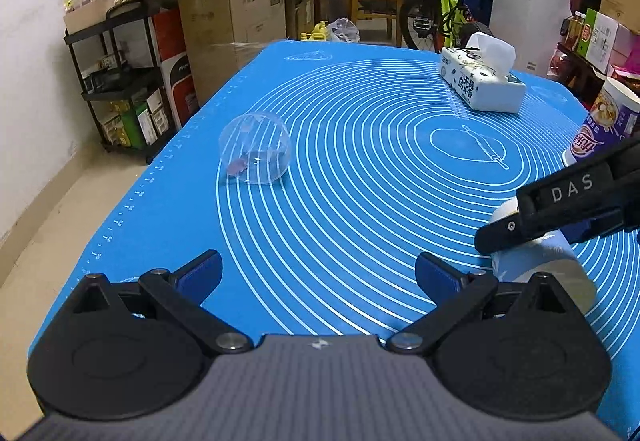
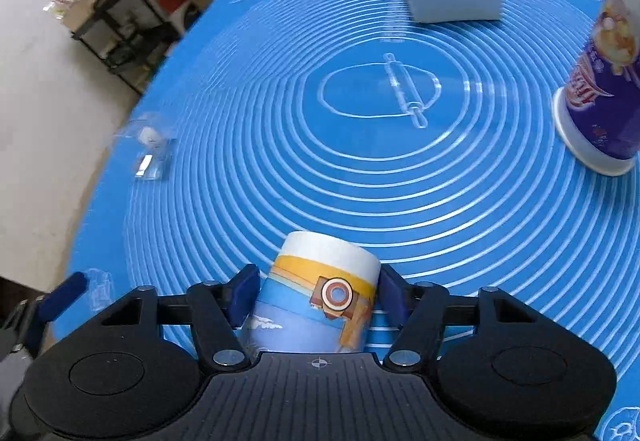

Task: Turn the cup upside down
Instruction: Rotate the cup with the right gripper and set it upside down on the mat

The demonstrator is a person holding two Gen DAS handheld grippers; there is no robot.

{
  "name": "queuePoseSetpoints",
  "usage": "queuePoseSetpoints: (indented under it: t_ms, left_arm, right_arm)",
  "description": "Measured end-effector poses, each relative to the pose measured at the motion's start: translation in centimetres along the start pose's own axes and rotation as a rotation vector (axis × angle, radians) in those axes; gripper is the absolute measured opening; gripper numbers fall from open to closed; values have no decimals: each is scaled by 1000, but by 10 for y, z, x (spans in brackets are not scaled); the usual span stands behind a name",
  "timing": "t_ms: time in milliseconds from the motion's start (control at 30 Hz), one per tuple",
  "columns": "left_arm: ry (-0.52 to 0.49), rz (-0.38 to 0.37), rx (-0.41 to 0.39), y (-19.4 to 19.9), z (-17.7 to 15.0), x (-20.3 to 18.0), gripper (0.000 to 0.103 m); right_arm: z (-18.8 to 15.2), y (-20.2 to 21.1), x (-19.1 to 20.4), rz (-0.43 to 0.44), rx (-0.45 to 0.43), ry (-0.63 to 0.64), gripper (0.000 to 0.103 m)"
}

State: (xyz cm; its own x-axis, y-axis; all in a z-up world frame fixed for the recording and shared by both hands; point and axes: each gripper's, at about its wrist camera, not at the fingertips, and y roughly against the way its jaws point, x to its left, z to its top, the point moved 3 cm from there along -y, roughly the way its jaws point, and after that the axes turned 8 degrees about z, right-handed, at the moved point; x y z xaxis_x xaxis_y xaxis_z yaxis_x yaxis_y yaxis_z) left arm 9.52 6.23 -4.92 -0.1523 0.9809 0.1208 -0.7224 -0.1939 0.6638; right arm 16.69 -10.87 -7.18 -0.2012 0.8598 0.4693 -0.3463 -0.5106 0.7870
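A paper cup (image 2: 320, 297) with a blue and yellow cartoon print sits between the fingers of my right gripper (image 2: 318, 295), which is shut on it. The cup's white closed end points away from the camera, over the blue mat (image 2: 360, 181). In the left wrist view the same cup (image 1: 536, 257) shows at the right, held by the right gripper (image 1: 520, 237). My left gripper (image 1: 318, 275) is open and empty, low over the mat's (image 1: 360, 161) near edge.
A clear plastic cup (image 1: 256, 149) lies on its side at the mat's left; it also shows in the right wrist view (image 2: 150, 153). A tissue box (image 1: 480, 81) stands at the back. A purple paper cup (image 2: 600, 93) stands at the right. Boxes, shelves and a bicycle lie beyond the table.
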Motion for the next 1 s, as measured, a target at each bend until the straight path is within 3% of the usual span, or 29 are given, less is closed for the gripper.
queuePoseSetpoints:
  t_ms: [200,400,500,767,1000]
  left_arm:
    - [6,-7,-3,2,-1,-2,101]
    - [23,-7,-14,5,1,-3,101]
    - [25,-11,-16,6,0,-5,101]
    - [5,-29,-16,10,-5,-13,101]
    - [6,-42,-7,12,-9,-17,101]
  right_arm:
    - [-9,17,11,-54,-134,131,64]
    - [-15,46,8,-194,-434,284,64]
    - [-26,48,6,-254,-525,388,64]
    - [-53,56,-1,-262,-542,434,64]
    - [-80,60,6,-316,-473,522,63]
